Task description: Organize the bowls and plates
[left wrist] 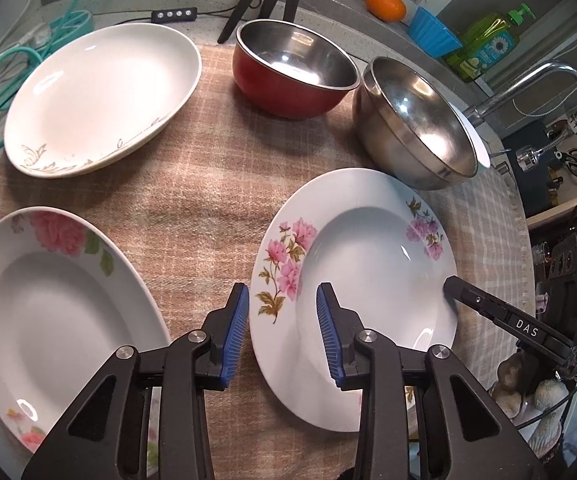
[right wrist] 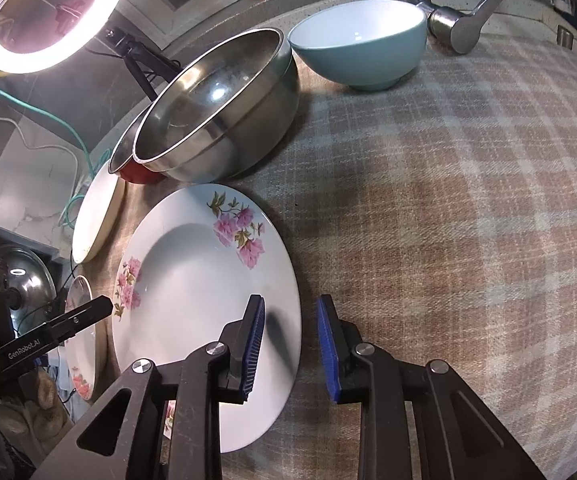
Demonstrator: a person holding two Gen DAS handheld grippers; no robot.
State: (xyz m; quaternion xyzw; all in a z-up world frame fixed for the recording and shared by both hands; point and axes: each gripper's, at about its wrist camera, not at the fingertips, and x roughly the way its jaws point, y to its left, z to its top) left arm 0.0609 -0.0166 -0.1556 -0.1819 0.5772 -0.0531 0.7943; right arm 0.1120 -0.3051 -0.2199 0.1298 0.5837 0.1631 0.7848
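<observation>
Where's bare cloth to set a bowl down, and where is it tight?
Biggest free patch: the checked cloth right of the pink-flower plate, in front of the blue bowl. A smaller patch lies mid-cloth between the gold-trim plate, rose plate and pink-flower plate. Crowded: red bowl and steel bowl sit close together.

The right gripper (right wrist: 290,344) straddles the near rim of the flowered plate (right wrist: 192,280), jaws apart, seemingly not touching it; behind stand a steel bowl (right wrist: 224,120) and a blue bowl (right wrist: 360,48).
</observation>
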